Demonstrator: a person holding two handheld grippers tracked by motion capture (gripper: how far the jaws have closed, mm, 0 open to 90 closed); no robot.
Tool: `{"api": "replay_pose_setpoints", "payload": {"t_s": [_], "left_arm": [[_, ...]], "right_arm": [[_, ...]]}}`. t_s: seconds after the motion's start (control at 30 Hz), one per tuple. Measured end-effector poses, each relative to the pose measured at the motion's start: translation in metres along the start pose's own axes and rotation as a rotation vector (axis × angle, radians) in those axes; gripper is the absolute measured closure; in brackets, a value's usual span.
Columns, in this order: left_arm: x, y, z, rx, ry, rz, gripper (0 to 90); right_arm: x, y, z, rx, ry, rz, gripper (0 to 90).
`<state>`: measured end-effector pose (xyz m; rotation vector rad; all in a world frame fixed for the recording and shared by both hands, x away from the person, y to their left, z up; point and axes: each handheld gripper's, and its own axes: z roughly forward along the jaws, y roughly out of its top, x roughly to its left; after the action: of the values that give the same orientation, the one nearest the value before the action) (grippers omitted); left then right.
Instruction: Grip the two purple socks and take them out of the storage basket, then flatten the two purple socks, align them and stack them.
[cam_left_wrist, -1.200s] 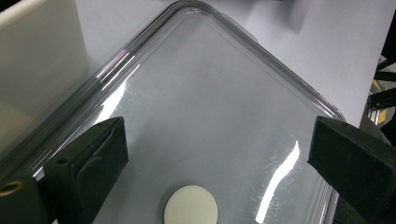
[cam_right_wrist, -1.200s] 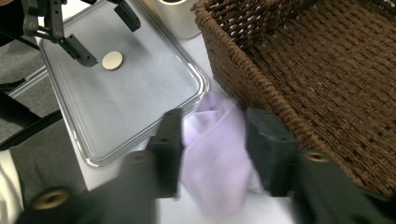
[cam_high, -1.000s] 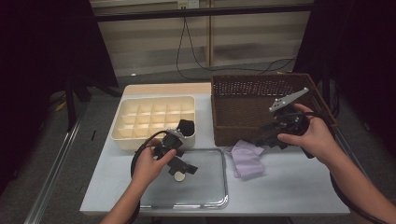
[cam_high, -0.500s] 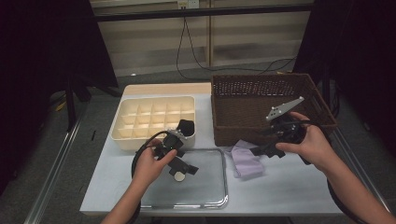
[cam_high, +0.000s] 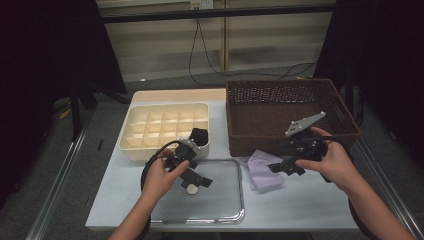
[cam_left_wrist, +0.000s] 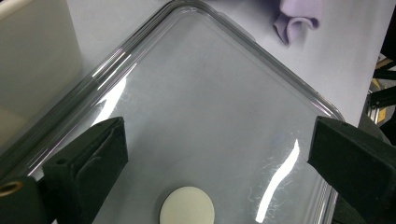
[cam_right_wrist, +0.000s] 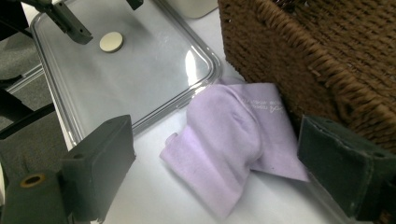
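Lilac cloth (cam_high: 263, 169): lying crumpled on the table (cam_high: 310, 200), between the clear tray (cam_high: 239, 200) at left and the wicker basket (cam_high: 250, 140) just behind it.

Right gripper (cam_high: 283, 167): hovering at the cloth's right edge, fingers having just been opening, now spread wide with the cloth lying between them, unpinched.

Step judged: approaching for pickup; next, lowering and closing on a fold.

Left gripper (cam_high: 196, 178): fingers spread, empty, hovering over the white disc (cam_left_wrist: 187, 206) in the tray.

On the counter (cam_high: 310, 205), the divided box (cam_high: 165, 127) sits back left, the basket (cam_high: 290, 112) back right; the tray (cam_high: 220, 195) lies before the box — a disc (cam_high: 192, 190) in it; the cloth (cam_high: 264, 170) lies between tray and basket.
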<state>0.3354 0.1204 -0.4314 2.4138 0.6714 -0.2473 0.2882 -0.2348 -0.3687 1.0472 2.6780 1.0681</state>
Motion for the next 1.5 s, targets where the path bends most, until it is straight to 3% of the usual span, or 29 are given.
{"api": "replay_pose_setpoints", "payload": {"t_s": [0.57, 0.7, 0.77, 0.8, 1.3, 1.5], "left_arm": [[-0.001, 0.0, 0.003, 0.001, -0.001, -0.009, 4.4], [-0.002, 0.0, 0.003, 0.001, -0.005, -0.023, 4.4], [-0.001, 0.0, 0.003, 0.01, -0.005, -0.006, 4.4], [-0.002, 0.0, 0.005, 0.007, -0.009, -0.021, 4.4], [-0.003, 0.0, 0.007, 0.012, -0.007, 0.002, 4.3], [-0.005, 0.001, 0.008, -0.011, -0.007, -0.015, 4.3]], "right_arm": [[0.002, -0.022, 0.021, 0.024, -0.017, 0.015, 9.9], [0.001, -0.025, 0.025, 0.015, -0.017, 0.019, 9.6], [0.0, -0.026, 0.026, 0.01, -0.017, 0.017, 9.5], [0.001, -0.027, 0.026, 0.012, -0.024, 0.021, 9.5], [0.003, -0.037, 0.038, -0.013, -0.037, 0.037, 9.0], [0.002, -0.041, 0.039, -0.023, -0.046, 0.049, 9.0]]}}
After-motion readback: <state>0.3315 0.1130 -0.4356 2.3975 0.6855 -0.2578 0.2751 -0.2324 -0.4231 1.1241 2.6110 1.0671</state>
